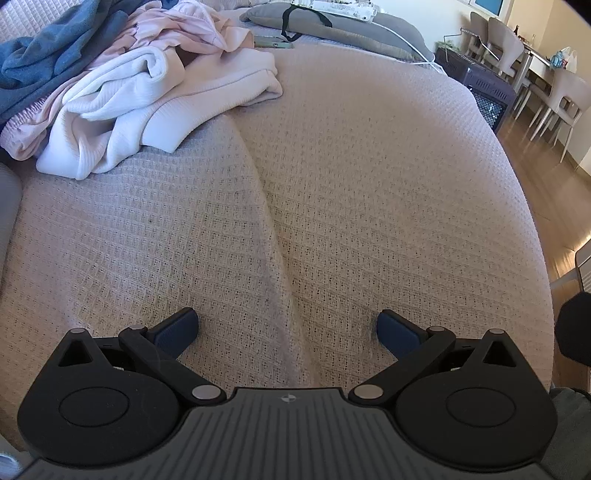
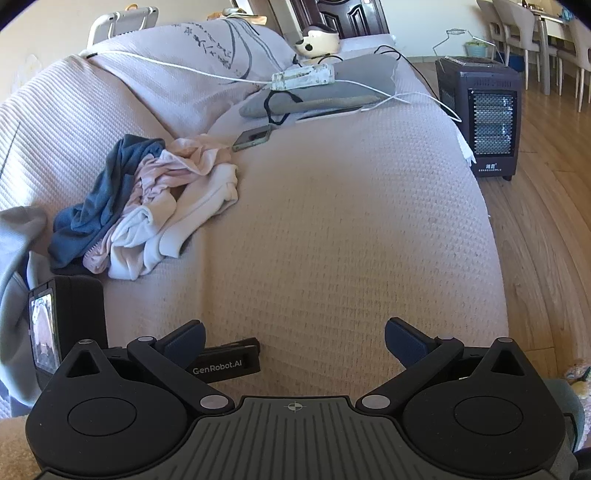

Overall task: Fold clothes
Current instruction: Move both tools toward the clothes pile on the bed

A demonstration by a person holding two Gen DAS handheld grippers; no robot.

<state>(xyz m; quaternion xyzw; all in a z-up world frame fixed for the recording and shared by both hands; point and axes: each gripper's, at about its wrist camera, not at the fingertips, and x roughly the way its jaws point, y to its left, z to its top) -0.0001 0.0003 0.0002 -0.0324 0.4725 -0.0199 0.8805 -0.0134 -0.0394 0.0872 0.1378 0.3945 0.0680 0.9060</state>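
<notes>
Both grippers hang over the sofa cover [image 1: 351,177], a pale waffle-weave throw, and neither has cloth in it. The left gripper [image 1: 287,328] has its jaws spread wide with nothing between the blue pads but bare weave and a long crease in the throw. The right gripper [image 2: 294,341] is just as wide apart, empty too, low over the same cover near its front edge.

The clothes pile [image 2: 147,206] sits well away from both tools, toward the back of the sofa cover against the backrest. A blue garment [image 1: 44,62] lies on the far side of the heap, a crumpled pink piece [image 1: 192,29] is in the middle, and a white ribbed top [image 1: 155,107] spills toward the open part of the cover.

Beyond the pile, a phone [image 2: 255,137] lies flat on the cover, and a white power strip [image 2: 303,76] rests on a grey cushion [image 2: 332,96] behind it. Off the cover's far end, a dark heater [image 2: 484,118] stands on the wood floor.
</notes>
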